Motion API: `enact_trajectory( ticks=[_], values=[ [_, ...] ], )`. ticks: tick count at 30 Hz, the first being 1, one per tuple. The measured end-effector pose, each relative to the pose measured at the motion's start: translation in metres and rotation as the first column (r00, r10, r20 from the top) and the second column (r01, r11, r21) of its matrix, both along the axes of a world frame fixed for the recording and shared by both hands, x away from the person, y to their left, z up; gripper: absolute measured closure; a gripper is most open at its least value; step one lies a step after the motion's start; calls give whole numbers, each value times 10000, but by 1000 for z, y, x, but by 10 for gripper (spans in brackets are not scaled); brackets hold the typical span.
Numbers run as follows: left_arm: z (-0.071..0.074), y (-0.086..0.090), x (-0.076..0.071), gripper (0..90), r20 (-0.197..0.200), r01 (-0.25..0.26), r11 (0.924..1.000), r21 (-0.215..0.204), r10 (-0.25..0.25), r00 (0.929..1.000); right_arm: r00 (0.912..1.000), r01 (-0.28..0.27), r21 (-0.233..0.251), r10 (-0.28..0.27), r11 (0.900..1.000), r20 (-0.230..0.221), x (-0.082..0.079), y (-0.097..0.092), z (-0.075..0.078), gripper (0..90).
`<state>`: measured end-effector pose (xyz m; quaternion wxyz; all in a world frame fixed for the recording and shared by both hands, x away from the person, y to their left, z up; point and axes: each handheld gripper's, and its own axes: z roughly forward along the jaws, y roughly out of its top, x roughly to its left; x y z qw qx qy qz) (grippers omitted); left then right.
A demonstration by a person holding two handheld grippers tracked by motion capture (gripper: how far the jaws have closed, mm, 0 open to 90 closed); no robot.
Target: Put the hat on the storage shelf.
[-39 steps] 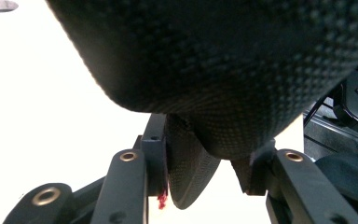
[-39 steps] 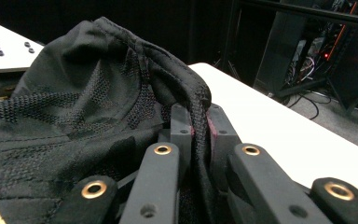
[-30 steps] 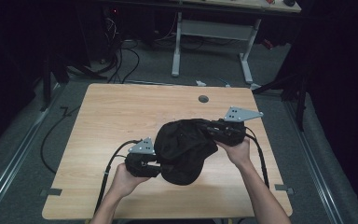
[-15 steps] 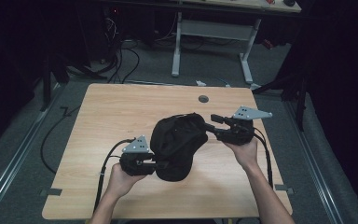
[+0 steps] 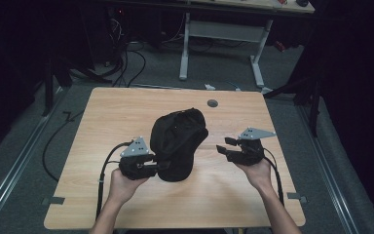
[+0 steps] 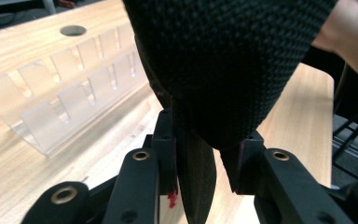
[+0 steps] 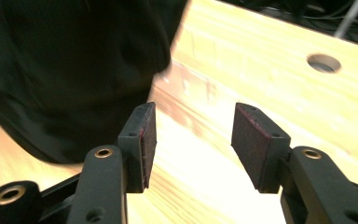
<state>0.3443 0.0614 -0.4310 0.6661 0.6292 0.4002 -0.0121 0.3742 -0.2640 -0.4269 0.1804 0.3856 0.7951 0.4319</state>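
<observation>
Black mesh fabric sits pinched between my left gripper (image 6: 200,154) jaws: they're closed tight on a fold at the lower edge of the black cap (image 5: 177,143). In the left gripper view the cap's woven cloth bulges up and over the jaws, a thin flap of it hanging down between the pads. My right gripper (image 7: 191,144) has its jaws apart with nothing between them, just bare wood showing in the gap; dark reddish pads (image 7: 254,142) face each other. The right jaws have just been opening, and no cloth is caught in them.

From above, the left gripper (image 5: 148,168) is at the cap's lower left, touching it; the right gripper (image 5: 226,146) is off to the cap's right, near but apart from it, jaws pointing toward it. The cap stands bunched up near the table's middle, its lower edge at my left gripper.

Past the cap in the left gripper view, a clear plastic rack (image 6: 70,88) with slots lies on the wooden table (image 5: 117,112); I can't tell whether the two touch. A round grommet hole (image 5: 212,103) sits in the tabletop at the far side, beyond the cap. Cables (image 5: 102,180) trail from the left gripper back along my forearm.
</observation>
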Motion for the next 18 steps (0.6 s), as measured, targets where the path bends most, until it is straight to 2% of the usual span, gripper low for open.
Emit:
enact_trajectory(
  ticks=[6,10,11,14,18],
  values=[
    [3,2,6,691,-37,-633,9976,-288,632,9980,9964,457,-487,-490,9978,-693,-2,-5,-38,498],
    [5,3,10,691,76,-981,9946,-346,985,9951,9893,918,-1036,-1026,9904,-1037,-2,-9,-63,491],
    [5,3,11,691,97,-1021,9942,-351,1025,9947,9866,1047,-1049,-1165,9890,-1140,-1,-10,-68,487],
    [9,3,13,691,157,-1154,9927,-358,1160,9931,9801,1317,-1221,-1477,9837,-1329,-1,-13,-79,458],
    [16,5,13,691,348,-1392,9891,-485,1409,9894,9742,1672,-1488,-1866,9746,-1272,-2,-17,-90,424]
  ],
)
